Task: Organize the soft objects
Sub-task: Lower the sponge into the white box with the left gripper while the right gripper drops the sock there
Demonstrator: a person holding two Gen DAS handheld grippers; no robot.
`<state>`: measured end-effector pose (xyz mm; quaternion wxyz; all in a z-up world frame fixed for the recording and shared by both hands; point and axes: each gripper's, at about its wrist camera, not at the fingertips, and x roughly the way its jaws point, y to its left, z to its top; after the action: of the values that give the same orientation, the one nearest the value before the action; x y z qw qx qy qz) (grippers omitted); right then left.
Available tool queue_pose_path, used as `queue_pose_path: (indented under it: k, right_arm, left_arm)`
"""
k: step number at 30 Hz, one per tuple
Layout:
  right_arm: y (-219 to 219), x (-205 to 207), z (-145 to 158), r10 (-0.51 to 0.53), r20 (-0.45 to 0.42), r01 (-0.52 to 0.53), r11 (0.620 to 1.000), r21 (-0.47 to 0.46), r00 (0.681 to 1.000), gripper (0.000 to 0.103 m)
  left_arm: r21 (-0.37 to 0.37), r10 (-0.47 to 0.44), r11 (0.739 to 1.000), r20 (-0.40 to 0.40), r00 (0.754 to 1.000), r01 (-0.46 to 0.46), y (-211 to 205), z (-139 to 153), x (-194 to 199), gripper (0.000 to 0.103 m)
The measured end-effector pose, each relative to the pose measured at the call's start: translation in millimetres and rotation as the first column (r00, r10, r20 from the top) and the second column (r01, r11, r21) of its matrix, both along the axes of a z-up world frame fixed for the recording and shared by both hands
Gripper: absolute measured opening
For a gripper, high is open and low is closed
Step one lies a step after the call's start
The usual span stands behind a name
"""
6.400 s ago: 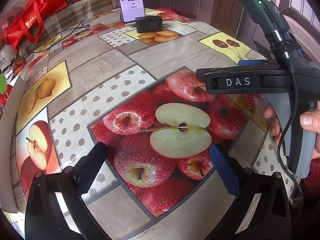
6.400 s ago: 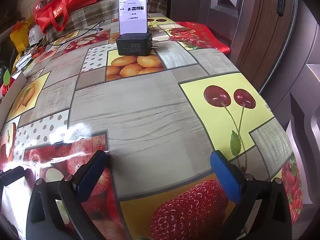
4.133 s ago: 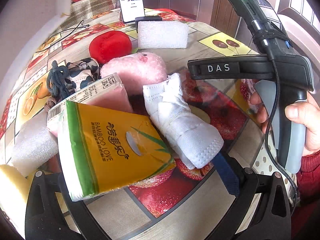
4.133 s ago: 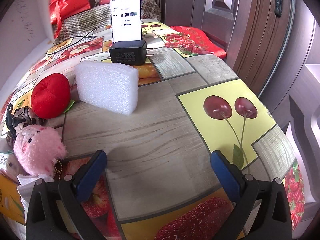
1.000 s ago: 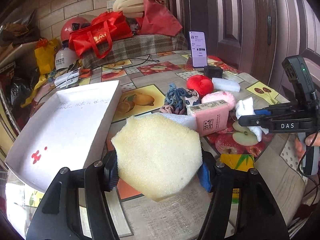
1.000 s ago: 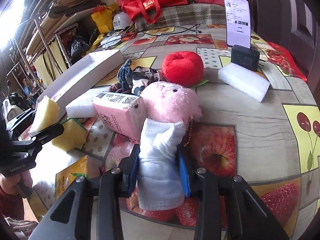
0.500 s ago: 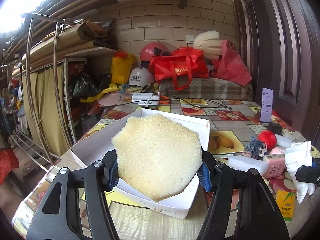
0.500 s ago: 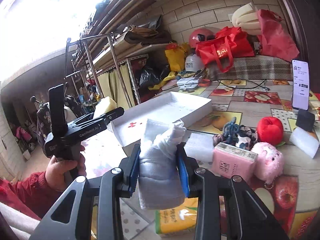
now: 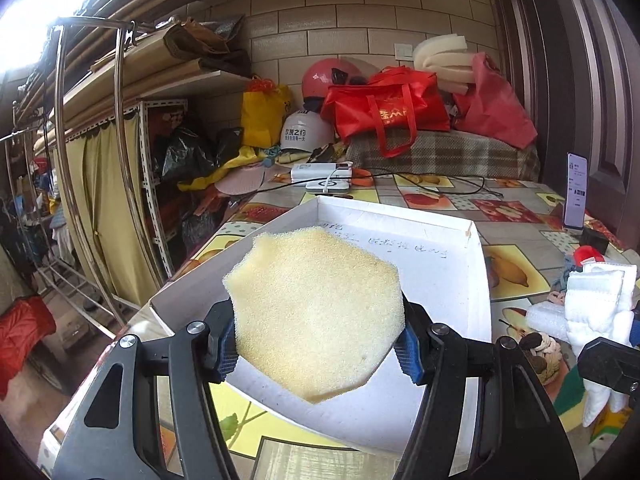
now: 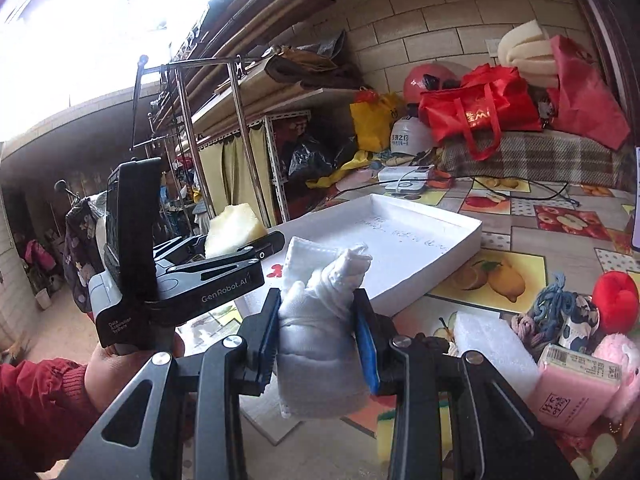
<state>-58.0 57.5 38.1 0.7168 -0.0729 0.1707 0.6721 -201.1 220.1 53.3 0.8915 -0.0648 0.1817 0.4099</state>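
My left gripper is shut on a pale yellow hexagonal sponge and holds it above the near end of a shallow white box. In the right wrist view the same sponge shows in the left gripper above the box's left end. My right gripper is shut on a rolled white cloth, held in the air just in front of the box. The cloth also shows in the left wrist view.
On the fruit-print table to the right lie a white foam block, a pink tissue pack, a red plush apple, a pink plush toy and a patterned cloth bundle. A phone stands at the far right. Shelving stands left.
Both grippers have moved closer to the white box, still shut on the sponge and the cloth. The left gripper now holds the sponge over the box's near end.
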Motion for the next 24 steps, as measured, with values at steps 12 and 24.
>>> queue_pose_path:
  k: [12,24]
  right_arm:
    - [47.2,4.5,-4.8,-0.099,0.046,0.1,0.995,-0.015,0.994,0.034]
    - [116.3,22.7,-5.0,-0.238,0.085,0.243,0.969,-0.053,0.968,0.034]
  left_arm:
    - [0.0,0.056,0.998,-0.013,0.998,-0.056,39.2,-1.9,12.3,0.063]
    - [-0.072,0.109,0.992,0.011,0.994,-0.108,92.0,-3.4,15.7,0.064]
